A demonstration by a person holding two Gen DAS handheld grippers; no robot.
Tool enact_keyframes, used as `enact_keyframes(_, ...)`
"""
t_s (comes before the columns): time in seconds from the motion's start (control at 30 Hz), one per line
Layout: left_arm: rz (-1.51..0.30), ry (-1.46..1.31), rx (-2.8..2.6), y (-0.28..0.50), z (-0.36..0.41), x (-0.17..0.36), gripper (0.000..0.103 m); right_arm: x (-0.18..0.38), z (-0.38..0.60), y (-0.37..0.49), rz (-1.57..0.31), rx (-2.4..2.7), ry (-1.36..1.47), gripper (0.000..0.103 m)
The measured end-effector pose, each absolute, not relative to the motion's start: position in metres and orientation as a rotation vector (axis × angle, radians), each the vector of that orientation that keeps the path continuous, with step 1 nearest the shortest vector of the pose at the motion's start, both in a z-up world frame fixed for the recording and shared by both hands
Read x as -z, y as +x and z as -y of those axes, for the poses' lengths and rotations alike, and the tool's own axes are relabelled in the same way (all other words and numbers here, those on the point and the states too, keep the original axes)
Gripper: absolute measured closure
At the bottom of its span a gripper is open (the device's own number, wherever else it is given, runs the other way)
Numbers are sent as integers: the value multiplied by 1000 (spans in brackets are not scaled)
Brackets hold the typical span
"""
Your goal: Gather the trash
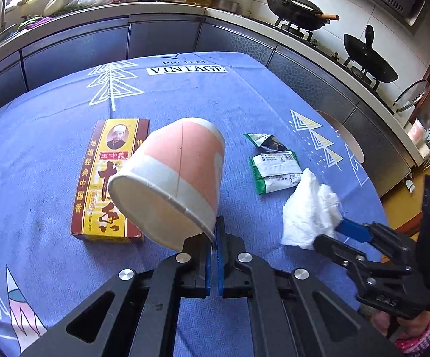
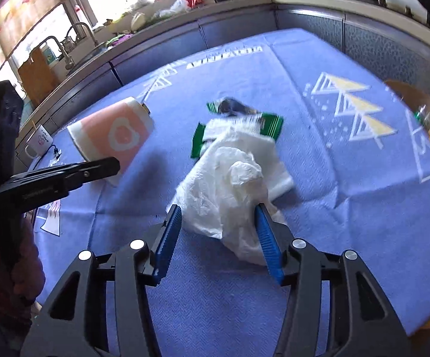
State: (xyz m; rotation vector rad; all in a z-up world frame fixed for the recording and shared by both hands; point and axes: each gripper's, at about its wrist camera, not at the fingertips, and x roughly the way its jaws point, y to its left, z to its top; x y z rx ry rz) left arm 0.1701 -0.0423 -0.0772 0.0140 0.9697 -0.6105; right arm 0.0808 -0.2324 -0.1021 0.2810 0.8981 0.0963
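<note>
Blue pads of my left gripper (image 1: 214,239) are pinched tight on the rolled rim of a paper cup (image 1: 173,175), which hangs tilted above the tablecloth (image 1: 51,154), mouth toward the camera, base away. Cup: pink and white bands, with a white heart on the side seen from the right wrist view. Inside looks plain white; I can see nothing in it.

My right gripper (image 2: 218,238) stands at medium width. Crumpled white tissue (image 2: 230,184) lies between its fingers, on the blue cloth; the right pad touches it, the left pad stands clear, so no grip. Tissue is creased and bunched, one lump raised in the middle, and its far edge overlaps a green and white snack wrapper (image 2: 270,125), torn open and flattened.

From the left wrist view, a red and yellow carton (image 1: 107,178) lies flat on the cloth behind and left of the cup, closed, contents not visible. Wrapper and tissue sit to the cup's right, touching each other.

A white mug (image 2: 37,142) stands beyond the table's left edge; interior hidden.
</note>
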Motion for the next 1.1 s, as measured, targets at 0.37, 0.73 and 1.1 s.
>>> enact_keyframes(0.37, -995, -27, 632, 148, 19, 96, 96, 95, 185, 66, -913, -334, 133, 55)
enact_keyframes(0.73, -946, -88, 619, 141, 0, 80, 50, 60, 252, 66, -766, -140, 319, 35)
enact_keyframes(1.1, -1006, -184, 621, 157, -3, 87, 64, 94, 229, 96, -832, -133, 311, 34)
